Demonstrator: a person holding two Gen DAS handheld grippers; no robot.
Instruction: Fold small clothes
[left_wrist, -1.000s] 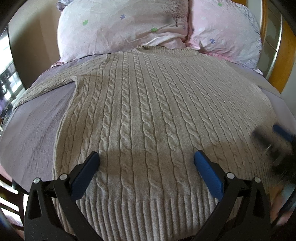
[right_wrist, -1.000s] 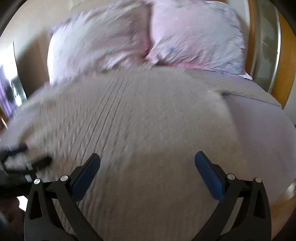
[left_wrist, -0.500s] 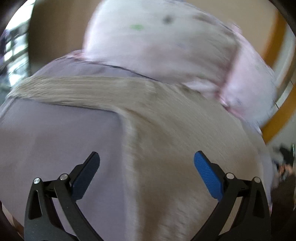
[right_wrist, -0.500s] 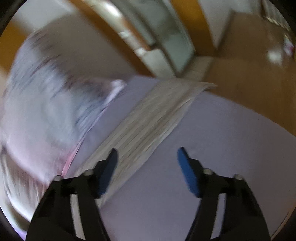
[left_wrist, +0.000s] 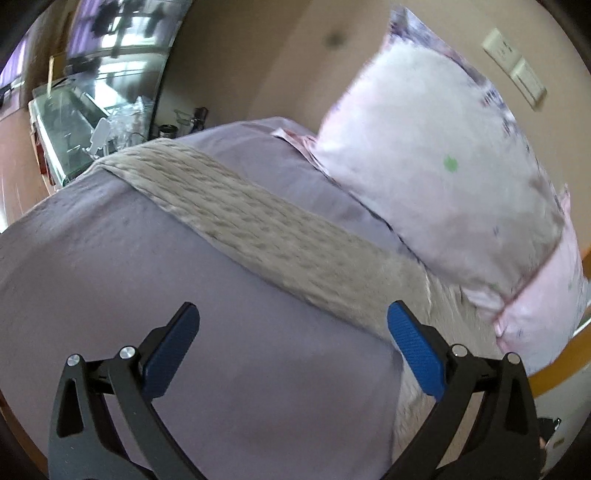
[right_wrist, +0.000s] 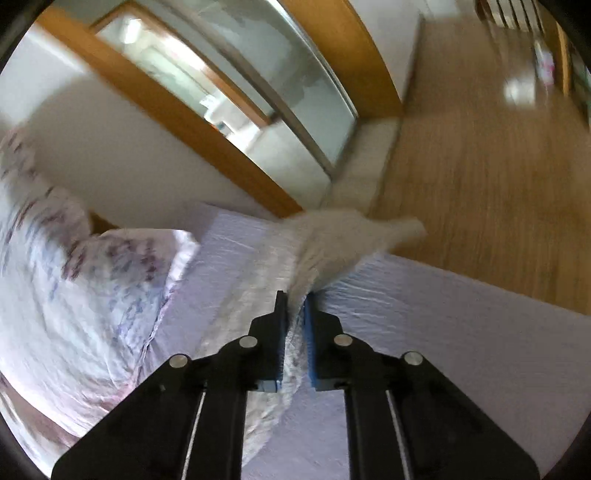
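A beige cable-knit sweater lies on a lilac bed. In the left wrist view its left sleeve (left_wrist: 258, 225) stretches flat across the sheet, from the body at the lower right toward the far left edge. My left gripper (left_wrist: 291, 332) is open and empty, just short of that sleeve. In the right wrist view my right gripper (right_wrist: 294, 299) is shut on the right sleeve (right_wrist: 332, 243). The cuff end sticks out past the fingertips and is lifted off the sheet.
Two pink-white pillows (left_wrist: 443, 177) lie at the head of the bed, also in the right wrist view (right_wrist: 74, 280). The lilac sheet (left_wrist: 184, 295) surrounds the sleeves. A glass cabinet (left_wrist: 74, 125) stands past the left bed edge. Wood floor (right_wrist: 480, 184) and a sliding door (right_wrist: 258, 92) lie past the right edge.
Both grippers have swung outward from the sweater's hem to the sleeves. My right gripper has closed on the right sleeve and raised its end. My left gripper stays open.
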